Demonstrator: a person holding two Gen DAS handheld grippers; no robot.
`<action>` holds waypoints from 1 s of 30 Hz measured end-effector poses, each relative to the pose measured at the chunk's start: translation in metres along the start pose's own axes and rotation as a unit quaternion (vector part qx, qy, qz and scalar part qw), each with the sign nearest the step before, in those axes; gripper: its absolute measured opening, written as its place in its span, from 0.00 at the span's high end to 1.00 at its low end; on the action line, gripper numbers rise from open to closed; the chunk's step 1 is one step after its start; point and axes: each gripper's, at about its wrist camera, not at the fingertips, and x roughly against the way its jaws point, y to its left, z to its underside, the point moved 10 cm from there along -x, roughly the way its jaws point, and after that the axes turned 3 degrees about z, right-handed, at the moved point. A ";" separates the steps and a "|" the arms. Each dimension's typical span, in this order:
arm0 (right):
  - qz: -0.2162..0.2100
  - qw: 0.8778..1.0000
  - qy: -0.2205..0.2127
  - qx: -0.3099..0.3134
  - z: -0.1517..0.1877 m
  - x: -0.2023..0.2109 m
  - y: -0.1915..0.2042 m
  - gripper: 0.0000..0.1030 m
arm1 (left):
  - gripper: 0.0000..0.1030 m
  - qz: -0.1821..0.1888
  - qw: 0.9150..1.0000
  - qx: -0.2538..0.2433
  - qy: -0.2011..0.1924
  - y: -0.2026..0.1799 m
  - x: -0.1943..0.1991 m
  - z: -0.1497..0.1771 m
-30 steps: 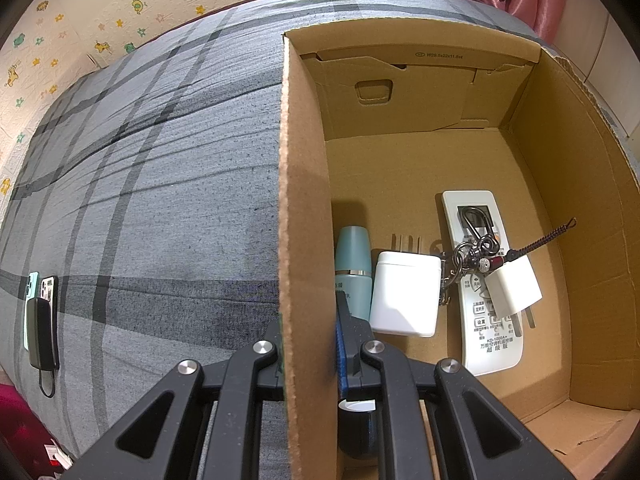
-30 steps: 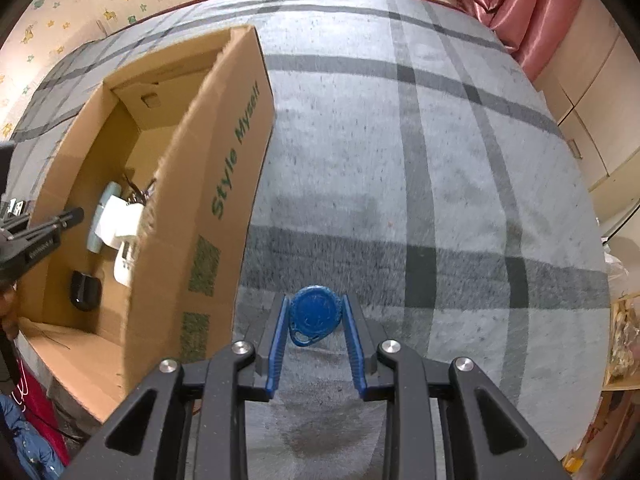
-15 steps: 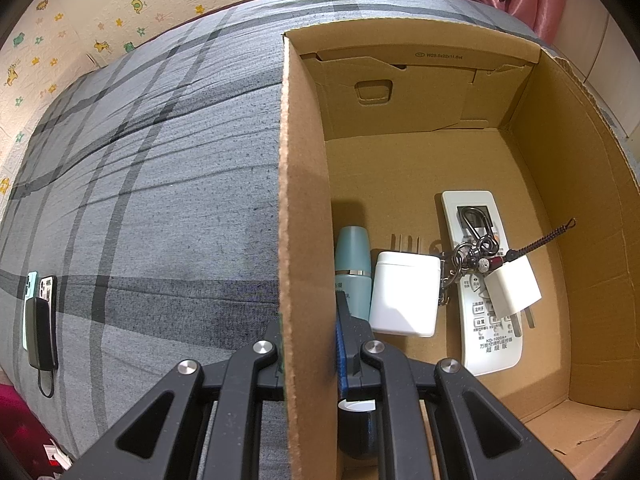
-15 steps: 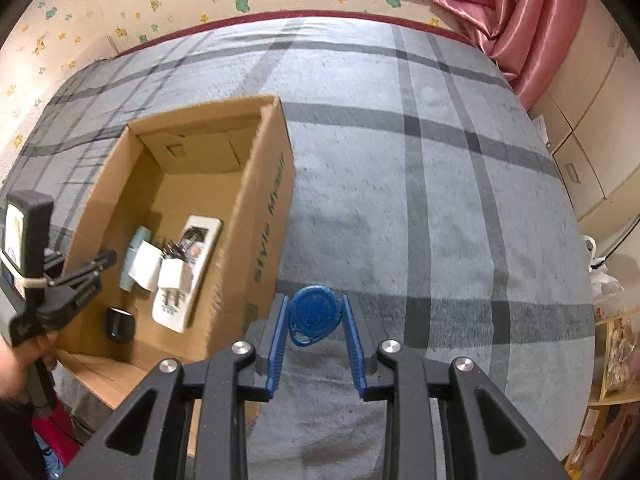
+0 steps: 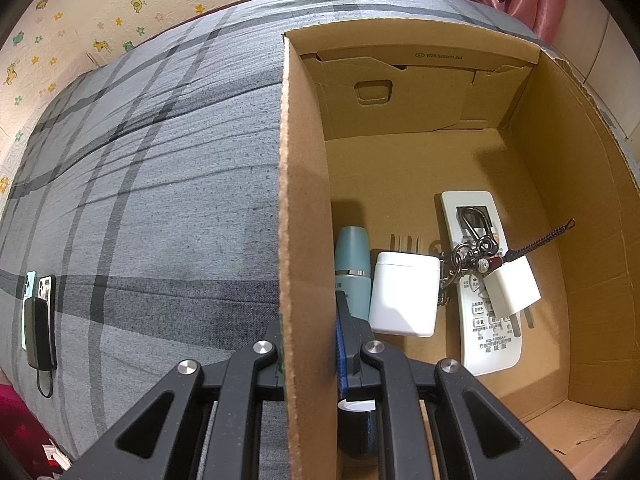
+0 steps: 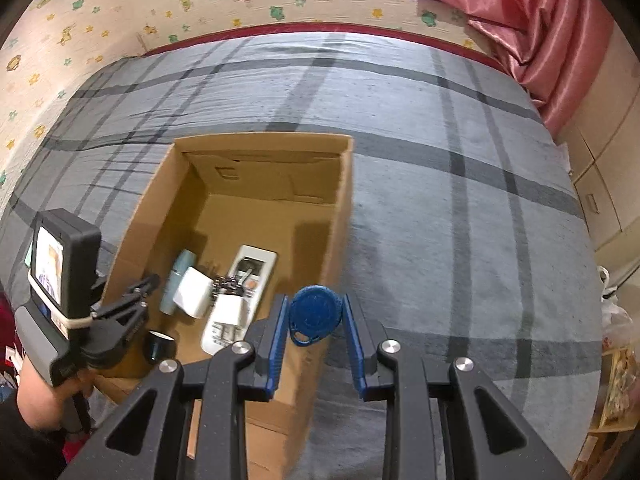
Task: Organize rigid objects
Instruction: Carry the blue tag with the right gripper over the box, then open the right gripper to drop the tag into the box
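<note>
An open cardboard box (image 5: 304, 200) stands on a grey plaid bedspread (image 5: 140, 200). My left gripper (image 5: 310, 336) is shut on the box's left wall, one finger inside and one outside. In the box lie a teal bottle (image 5: 352, 264), a white case (image 5: 404, 294), a white remote (image 5: 496, 344), a keyring (image 5: 472, 248), a white charger (image 5: 514, 288) and a dark cup (image 5: 356, 424). My right gripper (image 6: 314, 320) is shut on a round blue key fob (image 6: 314, 314), held in the air over the box's (image 6: 344, 208) near right corner. The left gripper (image 6: 136, 300) shows there too, held by a hand (image 6: 36, 396).
A phone with a black power bank (image 5: 38, 320) lies on the bedspread far left of the box. A pink curtain (image 6: 540, 20) hangs at the back right, with cabinet doors (image 6: 600, 184) along the right edge. Patterned wallpaper (image 6: 120, 20) runs behind the bed.
My right gripper has risen and moved left with the blue fob, from beside the box's right wall to above its near right corner. The left gripper has kept still.
</note>
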 end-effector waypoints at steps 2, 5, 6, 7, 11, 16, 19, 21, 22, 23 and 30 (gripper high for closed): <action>-0.008 1.000 0.001 0.002 -0.003 -0.004 0.009 0.72 | 0.87 0.001 1.000 0.001 0.000 0.000 0.000 0.000; -0.015 1.000 0.003 0.007 -0.006 -0.009 0.022 0.72 | 0.87 0.001 1.000 0.000 0.000 0.000 0.000 0.000; -0.019 1.000 0.005 0.011 -0.007 -0.011 0.029 0.72 | 0.87 0.002 1.000 0.000 -0.001 0.000 0.000 0.000; -0.020 1.000 0.006 0.014 -0.008 -0.013 0.033 0.72 | 0.87 0.002 1.000 0.000 -0.001 0.000 0.000 0.001; -0.028 0.999 0.011 0.023 -0.009 -0.025 0.049 0.72 | 0.87 0.001 1.000 -0.001 -0.001 0.001 0.000 0.001; -0.034 0.999 0.028 0.029 -0.006 -0.045 0.066 0.72 | 0.87 0.003 1.000 0.000 -0.001 0.001 0.000 0.001; -0.038 0.998 0.038 0.028 -0.004 -0.056 0.072 0.72 | 0.86 0.002 1.000 -0.001 -0.001 0.001 0.000 0.001; -0.039 0.998 0.045 0.030 -0.001 -0.064 0.075 0.72 | 0.86 0.001 1.000 -0.002 -0.001 0.001 0.000 0.001; -0.039 0.998 0.048 0.030 0.000 -0.068 0.076 0.72 | 0.86 0.002 1.000 -0.001 -0.001 0.000 0.000 0.001; -0.041 0.997 0.051 0.030 0.001 -0.072 0.078 0.72 | 0.86 0.003 1.000 -0.001 -0.002 0.000 0.000 0.002; -0.044 0.996 0.069 0.026 0.009 -0.085 0.080 0.72 | 0.86 0.003 1.000 -0.001 -0.002 0.001 0.001 0.001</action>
